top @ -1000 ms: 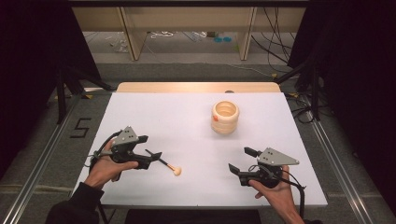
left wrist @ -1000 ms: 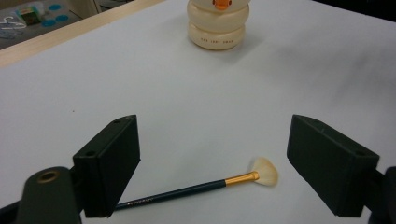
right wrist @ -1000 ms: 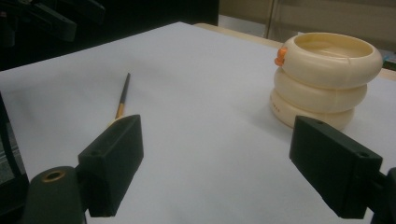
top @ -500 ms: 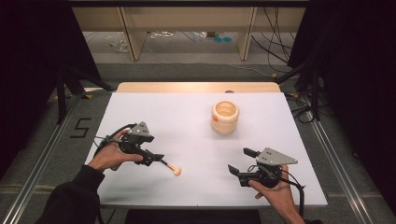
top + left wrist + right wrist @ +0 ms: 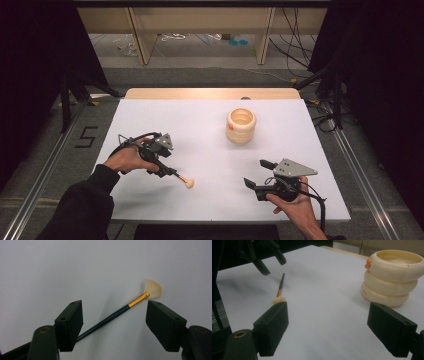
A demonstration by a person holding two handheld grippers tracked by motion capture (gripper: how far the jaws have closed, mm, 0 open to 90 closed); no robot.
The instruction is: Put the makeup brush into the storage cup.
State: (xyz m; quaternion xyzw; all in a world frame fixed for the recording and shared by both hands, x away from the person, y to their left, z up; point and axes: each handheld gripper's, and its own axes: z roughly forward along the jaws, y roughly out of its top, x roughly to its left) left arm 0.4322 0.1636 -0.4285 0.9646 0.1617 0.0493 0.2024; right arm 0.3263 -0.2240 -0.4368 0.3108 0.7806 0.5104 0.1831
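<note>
Over the left half of the white worktop (image 5: pixel 210 135) I have my left gripper (image 5: pixel 169 172) tipped down at the thin dark-handled fan brush with a gold ferrule and pale bristles (image 5: pixel 117 313). Its two black fingers (image 5: pixel 70 325) have just been closing and now stand fairly wide, one on each side of the handle; in the left gripper view the handle's lower end runs just behind the left-hand finger, and I cannot tell whether it touches. The brush lies flat on the worktop, bristles pointing toward my right gripper (image 5: pixel 256 175), which I hold level near the front right edge with its fingers (image 5: pixel 272 327) wide apart and nothing between them. Farther back on the right stands the cream ribbed plastic holder built like three stacked rings (image 5: pixel 241 126), with a small orange tab on its side; some faint print on its lowest ring is too small to read. On the grey floor left of the worktop I read a dark "5" (image 5: pixel 86 137).
</note>
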